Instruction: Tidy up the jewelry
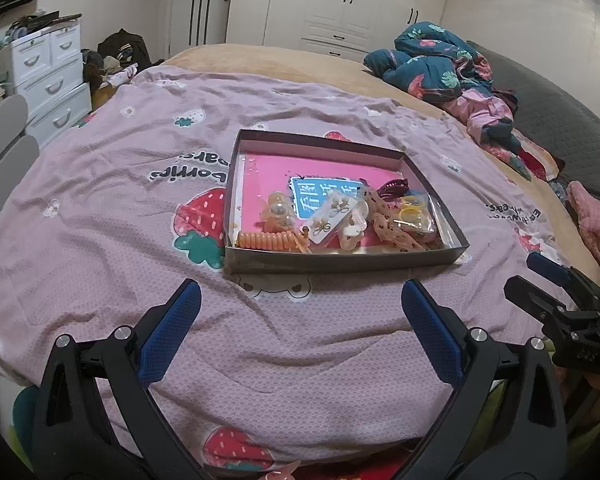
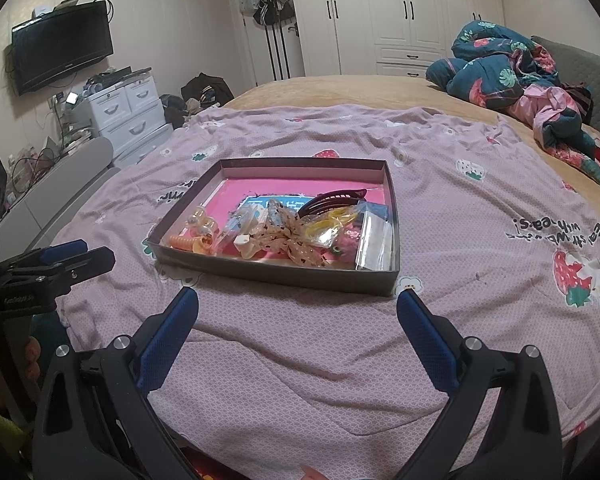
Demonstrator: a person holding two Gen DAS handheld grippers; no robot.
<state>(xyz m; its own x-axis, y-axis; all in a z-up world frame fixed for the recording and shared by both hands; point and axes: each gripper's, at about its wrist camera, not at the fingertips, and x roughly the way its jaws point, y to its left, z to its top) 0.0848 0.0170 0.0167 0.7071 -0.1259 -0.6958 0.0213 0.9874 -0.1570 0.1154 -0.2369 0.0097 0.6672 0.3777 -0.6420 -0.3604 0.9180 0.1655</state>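
A shallow grey box (image 1: 340, 262) (image 2: 276, 274) with a pink lining lies on the purple strawberry bedspread. Inside it lie an orange coil hair tie (image 1: 266, 239) (image 2: 184, 243), a white card with pearl earrings (image 1: 332, 214), a spotted cream bow (image 1: 396, 230) (image 2: 296, 240), yellow rings in a clear bag (image 1: 414, 210) (image 2: 336, 218) and a dark hair claw (image 1: 392, 190) (image 2: 332, 200). My left gripper (image 1: 300, 300) is open and empty, just short of the box's near wall. My right gripper (image 2: 298, 306) is open and empty, also in front of the box; it shows at the left wrist view's right edge (image 1: 556, 280).
A crumpled blue floral quilt (image 1: 440, 64) (image 2: 508, 76) lies at the bed's far right. A white drawer unit (image 1: 48, 76) (image 2: 128, 112) and a grey chair back (image 2: 60, 184) stand left of the bed. Wardrobes line the far wall.
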